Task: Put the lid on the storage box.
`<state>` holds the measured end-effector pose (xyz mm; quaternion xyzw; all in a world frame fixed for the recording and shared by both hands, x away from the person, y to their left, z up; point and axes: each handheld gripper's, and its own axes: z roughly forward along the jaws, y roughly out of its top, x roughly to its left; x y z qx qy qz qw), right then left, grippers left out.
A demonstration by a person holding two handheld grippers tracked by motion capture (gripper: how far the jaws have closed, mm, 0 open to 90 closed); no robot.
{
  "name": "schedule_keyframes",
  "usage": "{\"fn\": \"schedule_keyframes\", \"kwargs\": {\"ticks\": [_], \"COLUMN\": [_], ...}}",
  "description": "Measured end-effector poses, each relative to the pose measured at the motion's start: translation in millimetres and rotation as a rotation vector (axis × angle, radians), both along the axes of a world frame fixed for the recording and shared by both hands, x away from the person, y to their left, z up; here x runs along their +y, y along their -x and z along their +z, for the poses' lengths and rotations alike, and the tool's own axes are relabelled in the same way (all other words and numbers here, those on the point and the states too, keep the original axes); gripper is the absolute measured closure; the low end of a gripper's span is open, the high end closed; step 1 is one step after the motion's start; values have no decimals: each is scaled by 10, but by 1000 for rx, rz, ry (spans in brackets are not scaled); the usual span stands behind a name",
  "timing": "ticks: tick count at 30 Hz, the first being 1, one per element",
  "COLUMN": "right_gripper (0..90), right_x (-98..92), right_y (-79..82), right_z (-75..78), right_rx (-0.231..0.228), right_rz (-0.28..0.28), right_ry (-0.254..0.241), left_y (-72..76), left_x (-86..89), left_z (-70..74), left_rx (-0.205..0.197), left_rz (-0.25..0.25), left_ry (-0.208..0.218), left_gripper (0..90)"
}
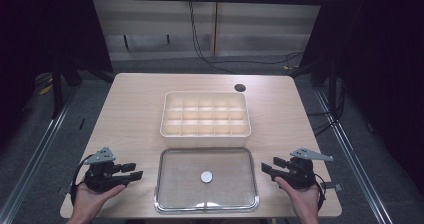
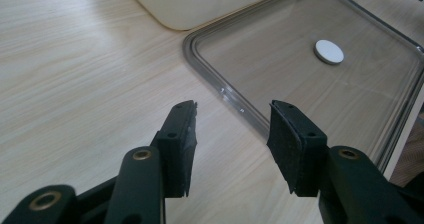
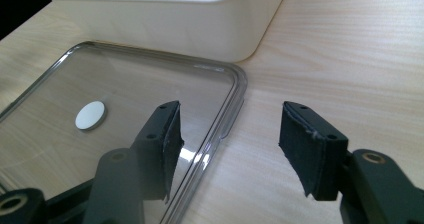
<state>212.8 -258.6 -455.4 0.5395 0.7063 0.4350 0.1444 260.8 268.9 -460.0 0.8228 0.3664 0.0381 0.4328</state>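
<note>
A clear flat lid (image 1: 206, 178) with a small white round knob (image 1: 206, 176) at its centre lies flat on the wooden counter (image 1: 130, 114), close to the near edge. Its long axis runs left to right, parallel to that edge. Just beyond it, almost touching, sits a cream divided tray (image 1: 205, 113), its long axis the same way. The left gripper (image 1: 131, 172) rests near the lid's left edge, jaws released, nothing between them. The right gripper (image 1: 268, 167) sits near the right edge, likewise released. Bare counter lies open on both sides.
</note>
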Motion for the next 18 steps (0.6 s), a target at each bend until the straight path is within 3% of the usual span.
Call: {"fn": "schedule_keyframes", "kwargs": {"ticks": [4,6,12,16,18], "right_gripper": [423,424,452,448,448], "right_x": [56,84,163,193,201], "right_y": [-73,-120,-292,-381,-403], "right_z": [65,84,112,98,57], "right_rx": [4,9,24,27,34], "right_rz": [27,37,59,69,67], "right_ry": [6,4,24,4,-9], "left_y": [-73,-128,-307,-393,-423], "left_x": [-59,-69,-112,-195,-240], "left_z": [61,96,133,105,65], "left_rx": [-9,-20,-11,6,22], "left_rz": [-5,13,13,4,5], "left_ry": [34,13,9,-32,-33], "left_gripper": [543,547,510,526,535]}}
